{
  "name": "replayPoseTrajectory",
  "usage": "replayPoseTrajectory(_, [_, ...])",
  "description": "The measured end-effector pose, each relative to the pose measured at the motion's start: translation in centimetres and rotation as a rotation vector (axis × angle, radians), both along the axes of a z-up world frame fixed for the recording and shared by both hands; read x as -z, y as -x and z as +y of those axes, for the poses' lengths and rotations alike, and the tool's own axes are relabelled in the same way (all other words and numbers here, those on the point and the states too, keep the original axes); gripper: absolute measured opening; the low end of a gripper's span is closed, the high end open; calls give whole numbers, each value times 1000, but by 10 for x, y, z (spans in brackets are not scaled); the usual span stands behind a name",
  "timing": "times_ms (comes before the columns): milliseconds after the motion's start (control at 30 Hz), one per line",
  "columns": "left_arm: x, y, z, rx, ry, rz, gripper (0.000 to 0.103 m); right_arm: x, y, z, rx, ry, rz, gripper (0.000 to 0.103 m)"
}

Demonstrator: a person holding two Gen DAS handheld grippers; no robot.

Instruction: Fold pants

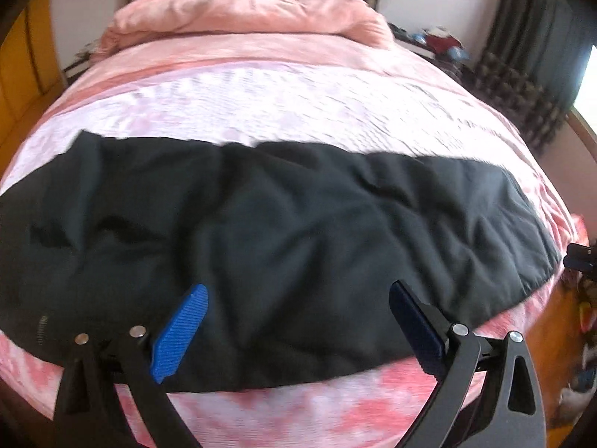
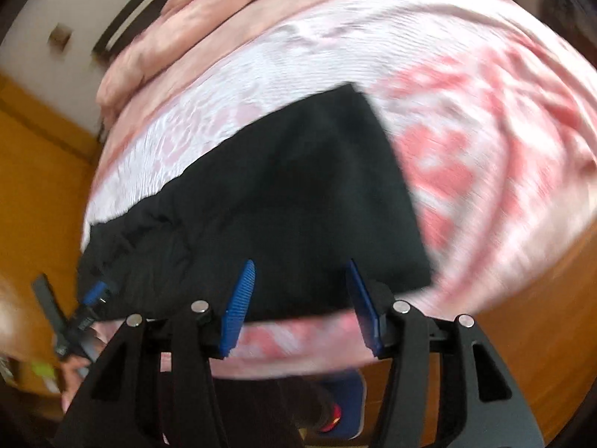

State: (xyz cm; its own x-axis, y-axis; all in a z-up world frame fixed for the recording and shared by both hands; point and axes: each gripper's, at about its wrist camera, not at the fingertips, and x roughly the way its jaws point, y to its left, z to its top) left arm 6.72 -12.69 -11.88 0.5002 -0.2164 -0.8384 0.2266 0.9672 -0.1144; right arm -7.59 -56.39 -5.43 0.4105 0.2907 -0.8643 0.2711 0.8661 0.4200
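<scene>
Blue ribbed pads are framing your nearest view on both sides, and on both tools you are keeping them spread wide with nothing between them. Your left gripper is hovering over the near hem side of the black pants, its fingers lying above the cloth just inside the near edge; whether they are touching the fabric I cannot tell. Your right gripper is hanging at the near edge of the same pants, close to their squared-off right end, with the tips over the dark cloth and the pad bases over the pink bedspread.

Judging progress: you are looking at the pants lying as one long dark band across the bed, seemingly already doubled leg on leg, since only a single width is showing, though the wrinkles are making that uncertain. A zipper is glinting at the left end in the left view, so the waist is probably there and the cuffs to the right. The crosswise folds, bringing one end over the other, are looking like what is left for you.

Farther off, the bunched pink duvet is sitting at the headboard, well apart from the work.
</scene>
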Motion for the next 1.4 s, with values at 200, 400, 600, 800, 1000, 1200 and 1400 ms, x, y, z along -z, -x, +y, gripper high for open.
replayPoseTrajectory(200, [22, 3, -28, 8, -8, 69, 98, 16, 22, -21, 54, -70, 24, 52])
replayPoseTrajectory(400, [24, 9, -33, 3, -26, 73, 99, 27, 8, -20, 70, -97, 31, 50])
replayPoseTrajectory(600, [25, 8, -29, -1, -26, 87, 99, 19, 8, -26, 81, -126, -19, 10])
replayPoseTrajectory(800, [28, 6, -31, 5, -37, 88, 99, 22, 21, -24, 69, -78, 50, 10])
replayPoseTrajectory(1000, [21, 9, -26, 10, -20, 92, 99, 28, 23, -24, 91, -94, 49, 29])
replayPoseTrajectory(1200, [14, 15, -24, 0, 20, 98, 99, 22, 35, -25, 114, -138, 50, 42])
replayPoseTrajectory(1400, [13, 16, -23, 1, 35, 102, 99, 43, 35, -23, 173, -233, 76, 57])
